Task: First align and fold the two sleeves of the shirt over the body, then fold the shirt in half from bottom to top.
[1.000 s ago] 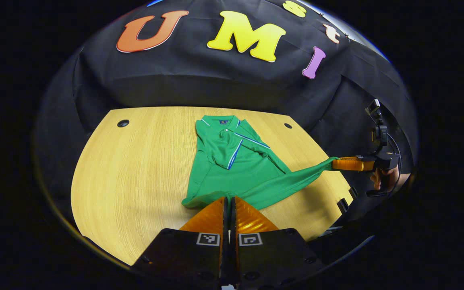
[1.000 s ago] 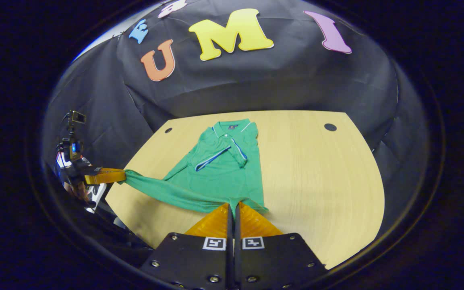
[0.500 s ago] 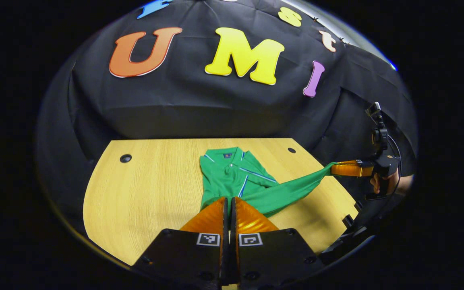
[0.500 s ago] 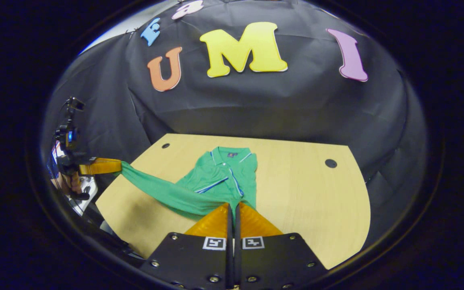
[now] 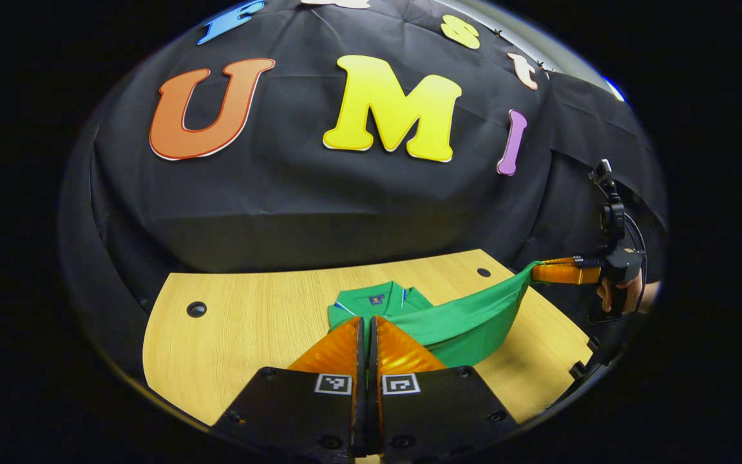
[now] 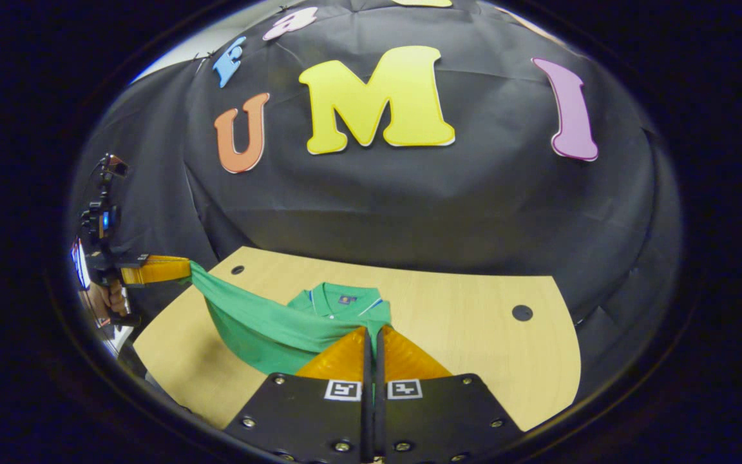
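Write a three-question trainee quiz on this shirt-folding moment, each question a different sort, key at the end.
1. True or false: the green shirt lies wholly flat on the wooden table.
2. What does the left gripper grip? A) the collar B) the shirt's bottom edge C) nothing
3. Fill in: the right gripper is ___ on the shirt.

Key: 1 false, its bottom edge is lifted between the two grippers above the collar; 2 B; 3 shut.
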Demonstrator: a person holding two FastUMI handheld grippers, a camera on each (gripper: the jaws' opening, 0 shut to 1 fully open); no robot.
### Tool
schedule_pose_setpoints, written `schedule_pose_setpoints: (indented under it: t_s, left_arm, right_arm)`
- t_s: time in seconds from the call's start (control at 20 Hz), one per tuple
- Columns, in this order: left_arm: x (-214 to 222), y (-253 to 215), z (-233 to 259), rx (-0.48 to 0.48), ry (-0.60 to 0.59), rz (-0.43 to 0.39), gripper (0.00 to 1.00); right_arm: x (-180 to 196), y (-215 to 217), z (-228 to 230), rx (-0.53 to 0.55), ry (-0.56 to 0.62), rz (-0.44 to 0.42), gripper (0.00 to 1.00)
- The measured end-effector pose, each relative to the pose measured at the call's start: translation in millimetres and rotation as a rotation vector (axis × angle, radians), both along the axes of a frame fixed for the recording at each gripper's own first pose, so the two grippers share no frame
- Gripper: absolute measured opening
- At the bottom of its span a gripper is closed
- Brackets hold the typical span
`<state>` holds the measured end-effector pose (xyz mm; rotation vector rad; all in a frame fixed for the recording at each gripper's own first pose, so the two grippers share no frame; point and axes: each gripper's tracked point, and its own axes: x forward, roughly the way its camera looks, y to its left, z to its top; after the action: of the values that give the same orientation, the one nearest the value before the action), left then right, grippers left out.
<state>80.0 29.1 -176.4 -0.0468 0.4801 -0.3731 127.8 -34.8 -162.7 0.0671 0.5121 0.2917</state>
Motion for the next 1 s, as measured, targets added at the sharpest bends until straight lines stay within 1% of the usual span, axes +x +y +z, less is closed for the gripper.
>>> schedule_pose_setpoints:
  t_s: [0.1, 0.2, 0.35, 0.45, 0.7, 0.8, 0.85, 0.95, 1.0]
  left_arm:
    - [26.3, 0.3, -4.1, 0.012, -0.013, 0.008, 0.03]
    - [47.0, 1.9, -10.0, 0.019, -0.024, 0.022, 0.03]
    - [77.9, 20.3, -26.3, 0.083, -0.023, 0.076, 0.03]
    - [91.6, 22.0, -40.0, 0.059, -0.013, 0.096, 0.03]
    - [126.7, 26.6, -83.7, 0.073, 0.003, 0.126, 0.03]
    - [139.7, 23.7, -99.8, 0.115, 0.008, 0.124, 0.03]
    - [146.2, 22.8, -104.8, 0.138, -0.002, 0.126, 0.03]
    - [169.1, 26.0, -114.3, 0.217, -0.051, 0.167, 0.05]
    - [175.3, 28.1, -121.5, 0.263, -0.059, 0.180, 0.14]
  right_arm:
    - [25.5, -0.2, -2.5, -0.019, -0.016, -0.006, 0.00]
    - [52.0, 3.5, -6.4, -0.017, -0.024, -0.022, 0.00]
    - [89.5, 7.7, -20.0, -0.032, -0.023, -0.033, 0.01]
    - [108.2, 9.9, -33.8, -0.040, -0.011, -0.036, 0.00]
    - [144.9, 11.9, -77.5, -0.063, 0.036, -0.051, 0.00]
    - [158.3, 15.3, -99.5, -0.086, 0.066, -0.061, 0.01]
    - [162.9, 14.0, -109.3, -0.115, 0.074, -0.073, 0.01]
    - [171.5, 16.2, -122.1, -0.143, 0.075, -0.094, 0.02]
    - [178.2, 21.2, -127.3, -0.122, 0.081, -0.101, 0.05]
